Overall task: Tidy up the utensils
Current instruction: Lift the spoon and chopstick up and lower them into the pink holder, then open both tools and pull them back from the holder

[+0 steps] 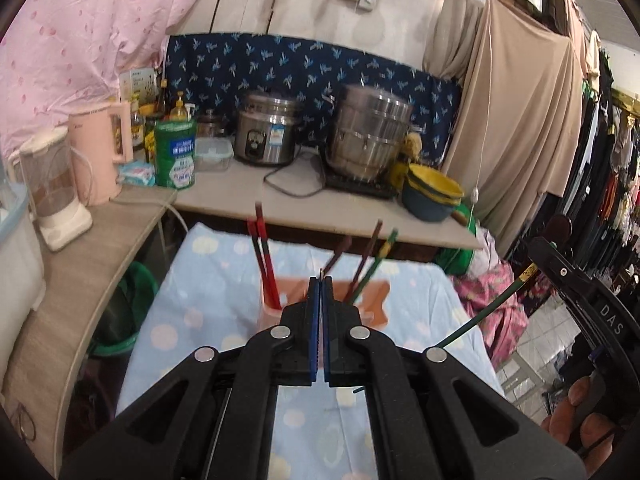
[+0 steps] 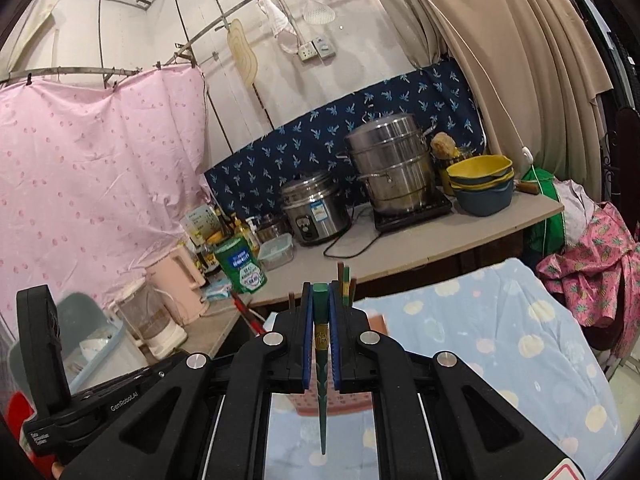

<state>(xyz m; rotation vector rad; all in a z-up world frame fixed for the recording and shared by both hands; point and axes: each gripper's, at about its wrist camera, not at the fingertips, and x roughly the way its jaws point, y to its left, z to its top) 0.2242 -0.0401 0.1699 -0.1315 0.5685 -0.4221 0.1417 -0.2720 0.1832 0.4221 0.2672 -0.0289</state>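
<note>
A pink utensil holder point(image 1: 272, 308) stands on the blue dotted cloth point(image 1: 192, 300), mostly hidden behind my left gripper. Red chopsticks point(image 1: 262, 256) lean in its left part; brown chopsticks point(image 1: 366, 260) and a green one point(image 1: 378, 266) lean in its right part. My left gripper point(image 1: 321, 280) is shut, with a thin metal tip showing between its pads; what it is cannot be told. My right gripper point(image 2: 321, 292) is shut on a green chopstick point(image 2: 321, 360), thin end pointing back toward the camera. That chopstick also shows in the left wrist view point(image 1: 492, 304). The holder point(image 2: 332, 404) lies below the right gripper.
A counter point(image 1: 248, 192) behind holds a rice cooker point(image 1: 266, 132), a steel steamer pot point(image 1: 370, 136), stacked yellow and blue bowls point(image 1: 432, 196), a green canister point(image 1: 175, 154) and a pink kettle point(image 1: 102, 148). A blender point(image 1: 50, 188) stands at left. Clothes hang at right.
</note>
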